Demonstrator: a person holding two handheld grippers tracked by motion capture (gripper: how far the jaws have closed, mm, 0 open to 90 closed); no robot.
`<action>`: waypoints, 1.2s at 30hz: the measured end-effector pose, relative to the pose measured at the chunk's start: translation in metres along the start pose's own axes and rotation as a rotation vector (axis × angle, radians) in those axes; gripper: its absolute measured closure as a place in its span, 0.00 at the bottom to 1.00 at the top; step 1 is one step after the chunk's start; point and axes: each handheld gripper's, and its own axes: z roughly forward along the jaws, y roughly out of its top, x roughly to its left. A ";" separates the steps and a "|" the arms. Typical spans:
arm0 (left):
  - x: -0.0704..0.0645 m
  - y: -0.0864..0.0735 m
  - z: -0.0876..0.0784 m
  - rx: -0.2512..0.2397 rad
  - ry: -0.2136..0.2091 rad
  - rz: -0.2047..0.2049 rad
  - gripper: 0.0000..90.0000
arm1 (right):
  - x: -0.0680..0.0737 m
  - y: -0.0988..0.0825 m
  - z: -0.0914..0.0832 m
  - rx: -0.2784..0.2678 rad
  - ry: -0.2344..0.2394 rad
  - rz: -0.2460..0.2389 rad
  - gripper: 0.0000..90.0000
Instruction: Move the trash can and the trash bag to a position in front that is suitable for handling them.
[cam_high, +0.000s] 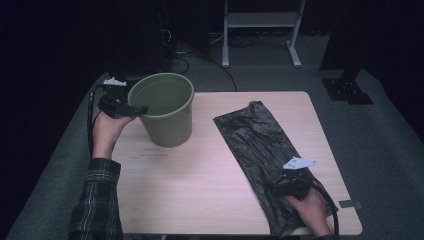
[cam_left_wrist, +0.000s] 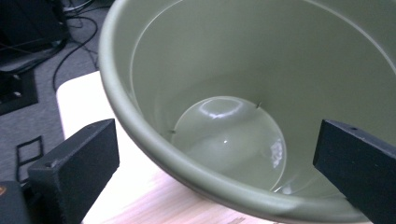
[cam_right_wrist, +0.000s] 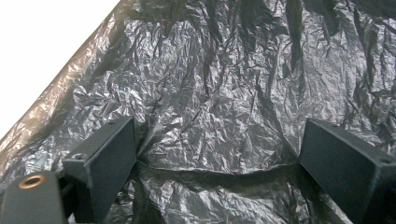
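An empty olive-green bucket (cam_high: 167, 107) stands upright at the table's far left. My left gripper (cam_high: 131, 107) is at its left rim, open. In the left gripper view it (cam_left_wrist: 217, 144) straddles the bucket's rim (cam_left_wrist: 187, 170), one jaw outside and the other inside over the bare bottom. A crumpled black plastic bag (cam_high: 257, 140) lies flat along the right side of the table. My right gripper (cam_high: 286, 186) rests on its near end. In the right gripper view it (cam_right_wrist: 219, 154) is open, jaws pressed down on the bag (cam_right_wrist: 219, 93), with a raised fold running between them.
The light wooden table (cam_high: 200, 170) is bare between bucket and bag. A small grey patch (cam_high: 350, 204) sits at its near right corner. Beyond the far edge are a white stand's legs (cam_high: 260, 20), floor cables (cam_high: 200, 50) and a black base (cam_high: 347, 90).
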 end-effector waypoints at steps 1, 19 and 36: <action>0.000 0.000 0.001 -0.003 -0.007 -0.005 0.00 | 0.000 0.000 0.000 0.000 0.000 0.000 0.11; -0.011 0.001 0.012 0.025 -0.049 0.000 0.00 | 0.000 0.000 0.000 0.000 0.000 0.001 0.11; -0.049 -0.009 0.005 0.013 -0.123 0.047 0.00 | 0.000 0.000 0.000 0.000 0.000 0.001 0.11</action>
